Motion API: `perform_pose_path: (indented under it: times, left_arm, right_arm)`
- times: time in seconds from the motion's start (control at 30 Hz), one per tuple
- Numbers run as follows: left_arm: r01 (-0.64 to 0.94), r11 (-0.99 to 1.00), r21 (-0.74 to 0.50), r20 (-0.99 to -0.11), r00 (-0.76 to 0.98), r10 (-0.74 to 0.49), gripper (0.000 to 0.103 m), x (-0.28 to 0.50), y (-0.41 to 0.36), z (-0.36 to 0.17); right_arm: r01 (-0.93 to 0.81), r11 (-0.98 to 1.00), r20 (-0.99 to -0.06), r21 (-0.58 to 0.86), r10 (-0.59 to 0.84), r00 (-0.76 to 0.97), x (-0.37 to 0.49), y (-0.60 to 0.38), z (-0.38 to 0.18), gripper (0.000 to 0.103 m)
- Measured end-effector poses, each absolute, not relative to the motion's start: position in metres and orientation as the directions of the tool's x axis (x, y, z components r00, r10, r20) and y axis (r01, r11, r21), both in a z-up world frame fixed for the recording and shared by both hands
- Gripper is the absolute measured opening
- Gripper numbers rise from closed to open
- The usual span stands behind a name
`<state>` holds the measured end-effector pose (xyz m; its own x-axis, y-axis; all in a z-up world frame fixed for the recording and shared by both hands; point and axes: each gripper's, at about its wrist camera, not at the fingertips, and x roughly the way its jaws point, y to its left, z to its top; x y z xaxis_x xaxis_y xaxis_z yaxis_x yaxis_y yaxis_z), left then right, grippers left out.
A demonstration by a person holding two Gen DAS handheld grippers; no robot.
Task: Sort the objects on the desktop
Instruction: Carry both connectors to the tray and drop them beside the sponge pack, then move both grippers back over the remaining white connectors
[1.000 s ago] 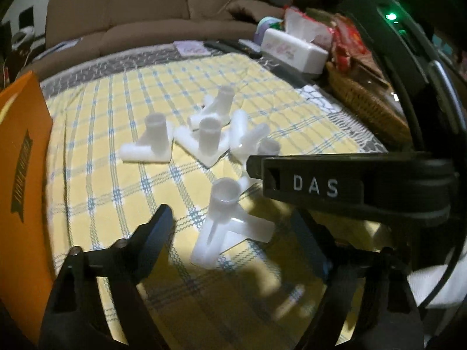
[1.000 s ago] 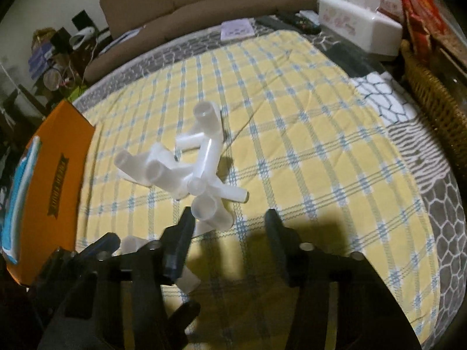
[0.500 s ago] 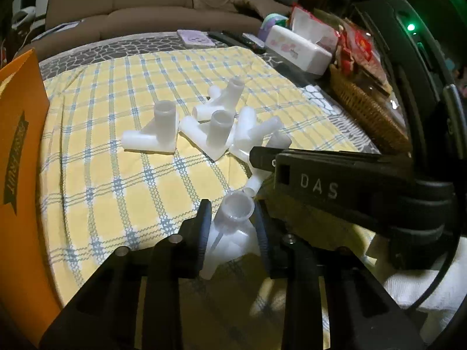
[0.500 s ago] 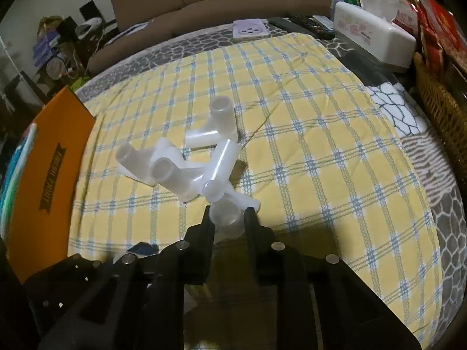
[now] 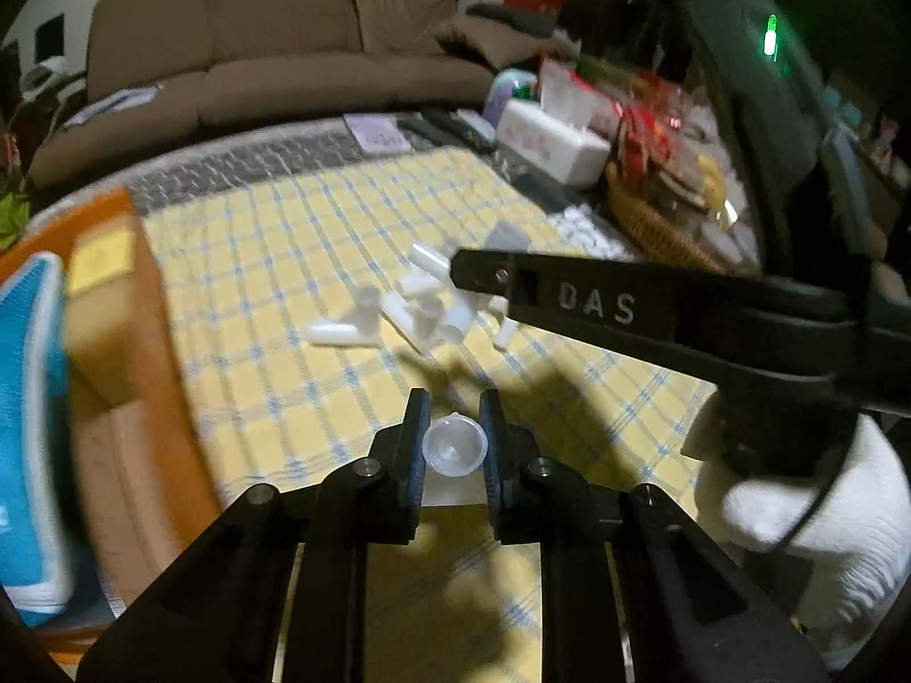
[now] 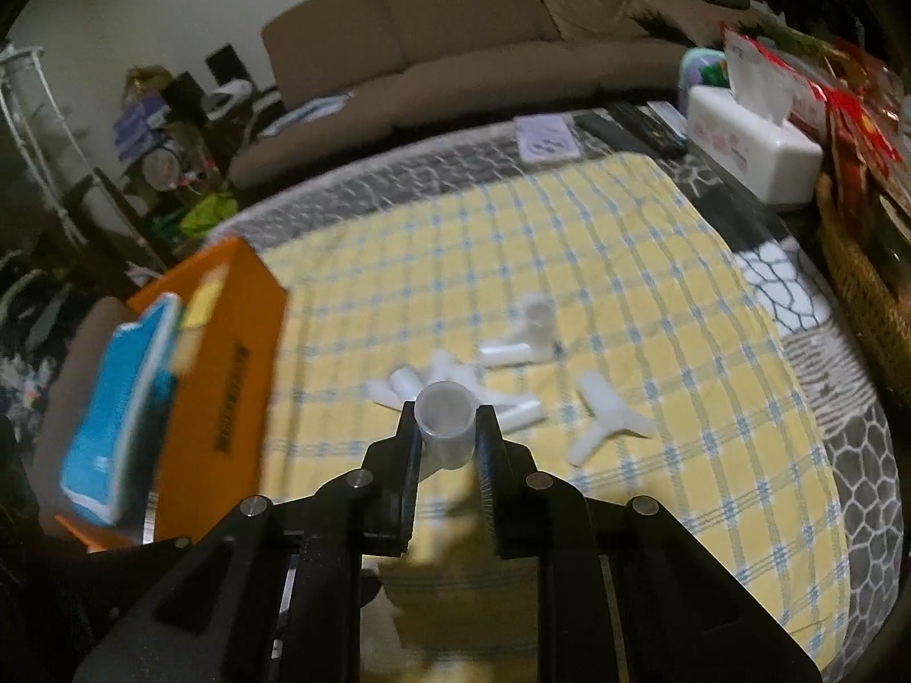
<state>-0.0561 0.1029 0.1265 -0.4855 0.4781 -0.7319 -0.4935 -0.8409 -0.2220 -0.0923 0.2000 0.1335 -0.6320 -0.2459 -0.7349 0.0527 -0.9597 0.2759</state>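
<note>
My left gripper (image 5: 454, 444) is shut on a white plastic pipe fitting (image 5: 454, 446) and holds it above the yellow checked cloth (image 5: 296, 262). My right gripper (image 6: 445, 427) is shut on another white pipe fitting (image 6: 445, 418), also lifted. Several more white fittings (image 5: 410, 307) lie in a loose cluster mid-cloth; in the right wrist view they (image 6: 512, 350) lie ahead of the fingers, with one three-armed fitting (image 6: 606, 418) apart to the right. The right gripper's black body (image 5: 655, 307) crosses the left wrist view at right.
An orange box (image 6: 228, 353) with a blue pack (image 6: 122, 404) stands at the cloth's left edge. A white tissue box (image 6: 751, 153), remotes (image 6: 637, 128), a wicker basket (image 6: 865, 290) and snack bags sit at the right. A brown sofa (image 6: 455, 62) is behind.
Both grippers closed on a fitting each and lifted them off the cloth, pulling up and back. The view now takes in the orange box and more of the table.
</note>
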Motion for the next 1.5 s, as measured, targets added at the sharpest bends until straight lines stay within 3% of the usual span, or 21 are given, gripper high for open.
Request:
perform_pose_path:
  times: [0.2,0.4,0.63,1.03,1.17,1.27,1.4,1.5]
  left_arm:
    - [-0.445,-0.863,-0.238,-0.674,-0.564,0.477,0.016,-0.048,0.046,0.17]
    - [-0.347,-0.897,-0.275,-0.661,-0.609,0.438,0.016,-0.056,-0.008,0.176]
    - [-0.243,-0.915,-0.322,-0.693,-0.598,0.403,0.016,-0.074,-0.055,0.151]
    - [-0.272,-0.915,-0.299,-0.728,-0.555,0.403,0.019,-0.068,-0.051,0.135]
    - [-0.24,-0.914,-0.327,-0.708,-0.578,0.405,0.034,-0.069,-0.062,0.14]
    - [-0.223,-0.914,-0.338,-0.696,-0.595,0.402,0.038,-0.069,-0.07,0.144]
    - [-0.208,-0.916,-0.343,-0.69,-0.606,0.396,0.059,-0.07,-0.072,0.145]
    - [-0.216,-0.915,-0.34,-0.682,-0.614,0.398,0.074,-0.07,-0.067,0.147]
  right_arm:
    - [0.111,-0.926,-0.671,0.361,-0.341,-0.658,-0.087,0.183,0.161,0.018]
    - [0.182,-0.887,-0.631,0.425,-0.434,-0.642,-0.09,0.152,0.17,0.018]
    - [0.262,-0.872,-0.639,0.412,-0.482,-0.599,-0.098,0.097,0.169,0.018]
    - [0.324,-0.872,-0.7,0.368,-0.489,-0.521,-0.111,0.038,0.143,0.022]
    - [0.315,-0.873,-0.695,0.372,-0.487,-0.529,-0.111,0.042,0.142,0.028]
    - [0.307,-0.876,-0.686,0.372,-0.482,-0.545,-0.11,0.048,0.145,0.034]
    - [0.292,-0.879,-0.679,0.378,-0.477,-0.558,-0.11,0.058,0.147,0.039]
    - [0.275,-0.884,-0.673,0.377,-0.466,-0.574,-0.11,0.071,0.148,0.052]
